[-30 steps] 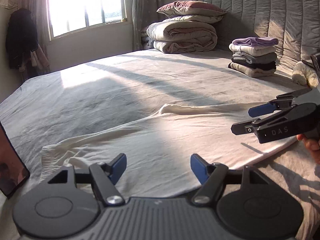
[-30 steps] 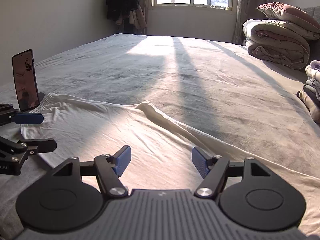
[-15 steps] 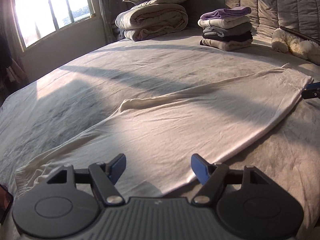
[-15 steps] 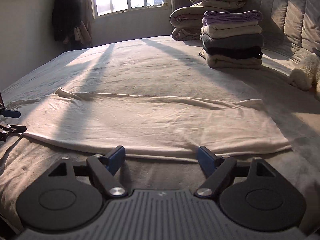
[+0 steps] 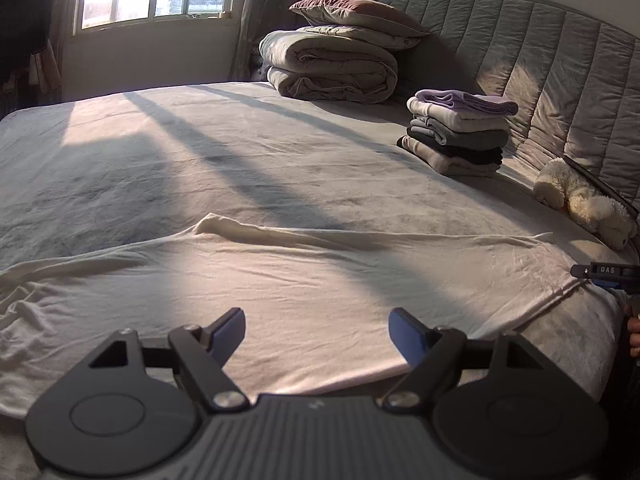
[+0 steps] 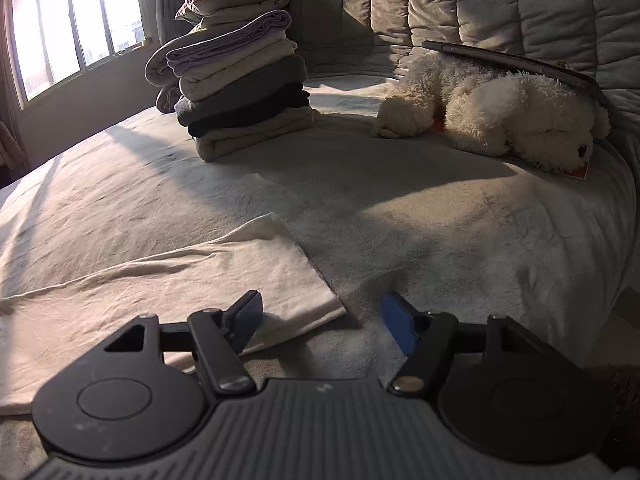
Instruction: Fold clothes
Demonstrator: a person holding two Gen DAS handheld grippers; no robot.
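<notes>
Left gripper and right gripper: jaws spread, holding nothing, both low over the near edge of the cream garment, which lies flat across the bed. Folded clothes stack beyond, near the headboard.

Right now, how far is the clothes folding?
Done: a stack of folded clothes sits near the headboard. In hand: nothing; the left claw and right claw are open over the cream garment, which lies spread flat. Left: all its folds.
</notes>
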